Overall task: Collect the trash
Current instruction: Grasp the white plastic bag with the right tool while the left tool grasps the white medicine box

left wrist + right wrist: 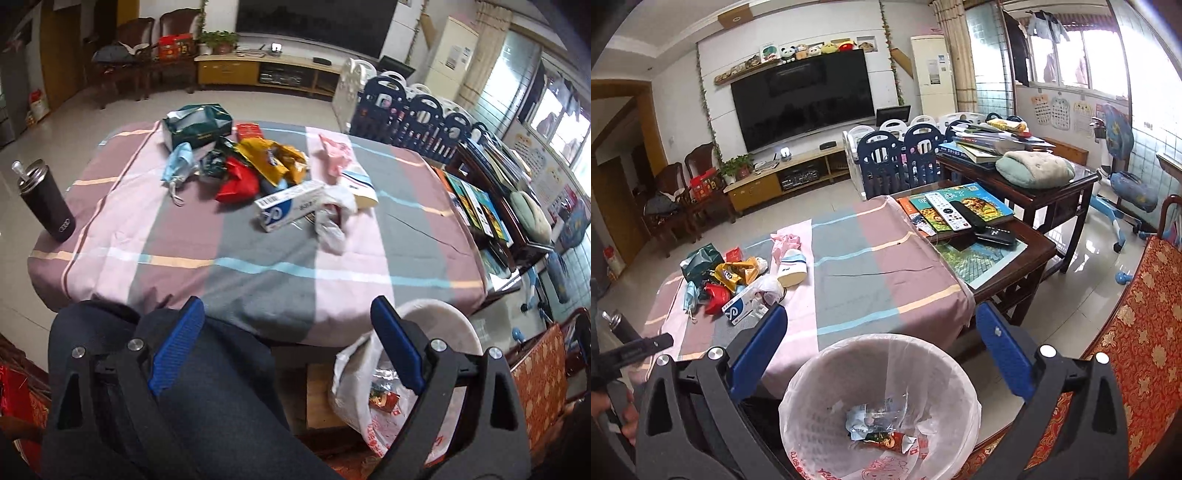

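A pile of trash lies on the striped tablecloth: a green bag, a blue face mask, a red wrapper, a yellow wrapper, a blue-white box, crumpled white plastic and pink paper. The pile also shows in the right wrist view. A white bin with a plastic liner holds some wrappers. My left gripper is open and empty over my lap, near the table's edge. My right gripper is open and empty above the bin.
A black tumbler stands at the table's left edge. Books and remotes lie on the wooden side table to the right. A red patterned seat is beside the bin. A TV, chairs and a playpen fence are beyond.
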The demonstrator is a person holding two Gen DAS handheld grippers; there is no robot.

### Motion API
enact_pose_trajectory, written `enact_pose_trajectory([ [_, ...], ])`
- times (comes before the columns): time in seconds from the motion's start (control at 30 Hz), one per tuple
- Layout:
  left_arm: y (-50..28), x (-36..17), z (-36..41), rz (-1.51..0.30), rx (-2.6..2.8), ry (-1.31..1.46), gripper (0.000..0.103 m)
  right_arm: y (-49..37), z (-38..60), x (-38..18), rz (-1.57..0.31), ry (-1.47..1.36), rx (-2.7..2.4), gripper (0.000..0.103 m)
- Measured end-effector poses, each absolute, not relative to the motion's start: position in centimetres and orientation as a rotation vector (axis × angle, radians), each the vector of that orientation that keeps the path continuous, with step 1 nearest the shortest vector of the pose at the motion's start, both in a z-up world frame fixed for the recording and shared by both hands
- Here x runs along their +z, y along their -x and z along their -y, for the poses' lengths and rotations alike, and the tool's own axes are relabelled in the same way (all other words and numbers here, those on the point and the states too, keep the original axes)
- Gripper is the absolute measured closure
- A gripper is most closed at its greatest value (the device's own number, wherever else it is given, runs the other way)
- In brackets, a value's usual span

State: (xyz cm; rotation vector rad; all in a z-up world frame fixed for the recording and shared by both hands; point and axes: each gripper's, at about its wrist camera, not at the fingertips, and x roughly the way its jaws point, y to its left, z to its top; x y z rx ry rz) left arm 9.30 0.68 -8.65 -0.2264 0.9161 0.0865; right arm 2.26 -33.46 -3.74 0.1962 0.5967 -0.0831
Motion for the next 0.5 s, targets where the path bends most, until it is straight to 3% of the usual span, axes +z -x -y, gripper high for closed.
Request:
enact_pose_trajectory([
  [0.2, -9.3, -8.3, -3.2, -0.878, 0.147, 0.237, 0.011, -6.1, 30.3, -5.3, -0.680, -0.220, 0.008, 0.003],
  [0.5, -9.1, -8.2, -7.1, -0.835, 0.216, 0.267, 0.009, -21.7, 16.9, -13.5, -0.901, -0.087, 0.181, 0.003],
])
